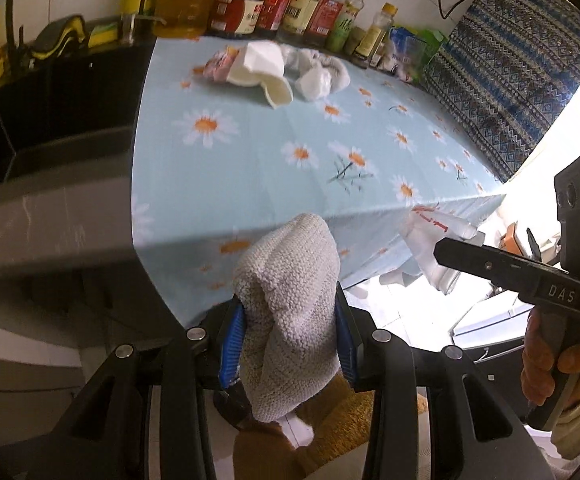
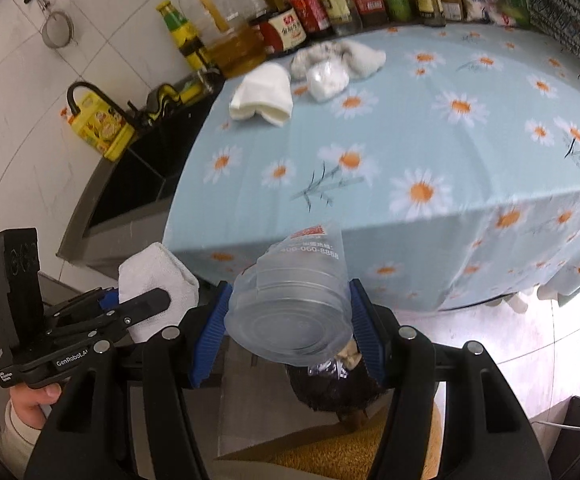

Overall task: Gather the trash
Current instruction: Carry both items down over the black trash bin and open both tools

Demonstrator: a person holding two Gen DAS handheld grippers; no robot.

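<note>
My left gripper (image 1: 290, 312) is shut on a grey-white knitted cloth (image 1: 290, 280), held off the near edge of the daisy tablecloth (image 1: 290, 144). My right gripper (image 2: 290, 308) is shut on a clear plastic cup (image 2: 293, 292) with red print, which lies on its side between the blue pads. Each gripper shows in the other's view: the right gripper (image 1: 449, 252) with the cup (image 1: 437, 232), and the left gripper (image 2: 146, 304) with the cloth (image 2: 154, 272). At the table's far side lie a crumpled white paper cup (image 1: 262, 68) (image 2: 262, 96), white tissues (image 1: 321, 72) (image 2: 329, 68) and a pink wrapper (image 1: 218, 66).
Sauce and oil bottles (image 1: 297, 4) (image 2: 309, 0) line the back wall. A dark sink (image 2: 138, 184) with a yellow box (image 2: 102, 128) lies left of the table. A patterned fabric (image 1: 501, 80) hangs at the right. Below the right gripper sit a dark round container (image 2: 329, 392) and a yellow mat (image 2: 349, 452).
</note>
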